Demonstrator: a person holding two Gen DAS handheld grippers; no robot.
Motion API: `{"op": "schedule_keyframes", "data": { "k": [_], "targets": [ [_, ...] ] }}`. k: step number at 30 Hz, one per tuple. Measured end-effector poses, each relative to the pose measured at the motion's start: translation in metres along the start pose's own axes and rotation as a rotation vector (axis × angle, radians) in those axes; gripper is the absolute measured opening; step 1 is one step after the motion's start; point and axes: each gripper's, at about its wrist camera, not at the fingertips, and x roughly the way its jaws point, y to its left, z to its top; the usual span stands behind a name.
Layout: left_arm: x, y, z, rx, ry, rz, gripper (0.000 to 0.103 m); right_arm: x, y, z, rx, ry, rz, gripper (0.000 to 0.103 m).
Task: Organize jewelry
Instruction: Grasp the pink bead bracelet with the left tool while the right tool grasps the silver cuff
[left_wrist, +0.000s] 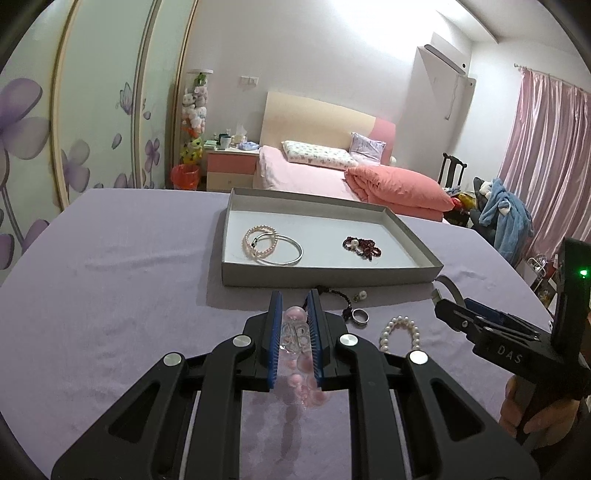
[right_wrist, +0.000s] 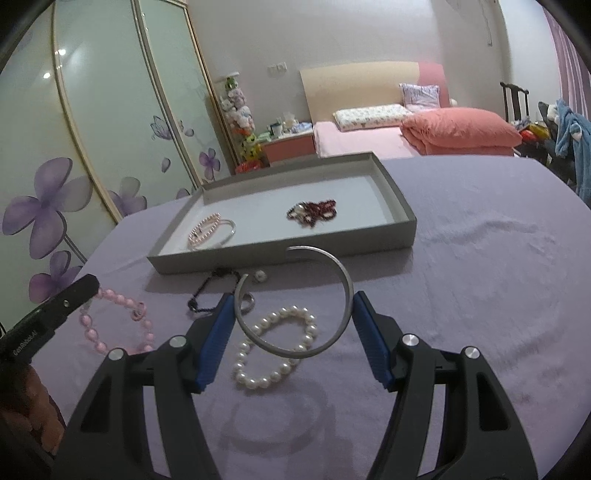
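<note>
My left gripper (left_wrist: 294, 308) is shut on a pink bead bracelet (left_wrist: 295, 332), which hangs above the purple cloth; it also shows in the right wrist view (right_wrist: 118, 325). My right gripper (right_wrist: 293, 306) is shut on a silver open bangle (right_wrist: 295, 350), held across its width above the cloth; it shows in the left wrist view (left_wrist: 448, 286). A grey tray (left_wrist: 325, 275) holds a pink pearl bracelet (left_wrist: 258, 240), a silver bangle (left_wrist: 282, 251) and dark red beads (left_wrist: 362, 245). A white pearl bracelet (right_wrist: 275, 347), a ring (left_wrist: 360, 316), a dark cord (left_wrist: 338, 295) and a pearl earring (left_wrist: 362, 294) lie on the cloth.
The table is covered with a purple cloth (left_wrist: 110, 295). Behind it stand a pink bed (left_wrist: 332, 173), a wardrobe with flower doors (left_wrist: 74, 129) and a chair with clothes (left_wrist: 506, 214).
</note>
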Motion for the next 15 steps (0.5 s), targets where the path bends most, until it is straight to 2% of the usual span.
{"op": "schedule_keyframes", "data": {
  "k": [15],
  "targets": [
    [-0.011,-0.019,0.007,0.064,-0.092,0.028,0.015,-0.03,0.013,0.012,-0.011,-0.191,-0.019,0.063]
  ]
}}
